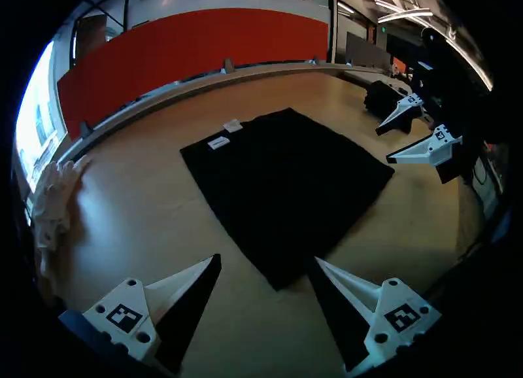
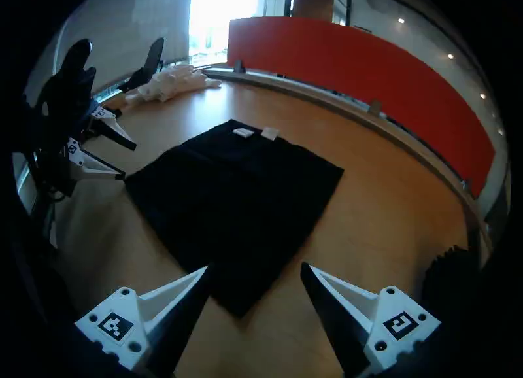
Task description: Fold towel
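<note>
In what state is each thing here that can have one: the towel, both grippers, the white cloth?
Black towel: spread flat on the table, not gripped.
Left gripper: open, empty, at the towel's near corner.
Right gripper: open, empty, at another corner.
White cloth: crumpled in a heap near the table's edge.

1. Wooden tabletop (image 1: pixel 131 201), pale brown, glossy
2. Red partition panel (image 1: pixel 196 48), standing along the tabletop's far edge
3. White cloth heap (image 2: pixel 173 80), crumpled, at the tabletop's edge below a bright window (image 2: pixel 222 12)
</note>
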Tool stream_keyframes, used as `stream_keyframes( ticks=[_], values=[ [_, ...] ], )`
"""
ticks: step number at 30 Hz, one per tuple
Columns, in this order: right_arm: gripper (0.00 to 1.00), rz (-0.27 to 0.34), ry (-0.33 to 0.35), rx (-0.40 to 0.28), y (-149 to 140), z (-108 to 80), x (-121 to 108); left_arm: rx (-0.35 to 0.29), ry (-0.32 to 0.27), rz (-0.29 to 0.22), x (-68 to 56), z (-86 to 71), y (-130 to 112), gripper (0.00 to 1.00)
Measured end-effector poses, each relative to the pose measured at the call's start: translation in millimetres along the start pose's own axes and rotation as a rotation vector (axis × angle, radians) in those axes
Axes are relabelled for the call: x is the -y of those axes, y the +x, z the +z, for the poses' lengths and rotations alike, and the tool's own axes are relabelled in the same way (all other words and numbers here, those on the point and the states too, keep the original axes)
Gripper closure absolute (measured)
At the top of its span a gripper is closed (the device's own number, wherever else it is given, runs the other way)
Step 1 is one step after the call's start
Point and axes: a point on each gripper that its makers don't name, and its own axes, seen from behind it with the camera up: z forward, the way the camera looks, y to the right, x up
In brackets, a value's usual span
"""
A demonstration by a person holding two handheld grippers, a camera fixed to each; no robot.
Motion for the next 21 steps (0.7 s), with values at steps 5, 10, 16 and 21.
stream_keyframes(
  ticks=[5, 10, 16, 21],
  values=[
    [0.00, -0.007, 0.013, 0.027, -13, 4.1, 1, 0.039, -0.008, -0.009, -0.9, 4.8, -11, 0.05],
    [0.02, -0.016, 0.037, 0.060, -25, 5.3, 5, 0.076, -0.034, -0.010, -7.0, 8.6, -18, 0.05],
    [0.07, -0.024, 0.056, 0.093, -37, 6.8, 6, 0.108, -0.067, 0.003, -15.9, 12.2, -24, 0.05],
    [0.14, -0.030, 0.064, 0.105, -41, 7.3, 6, 0.126, -0.079, 0.019, -20.5, 14.8, -28, 0.06]
  ],
)
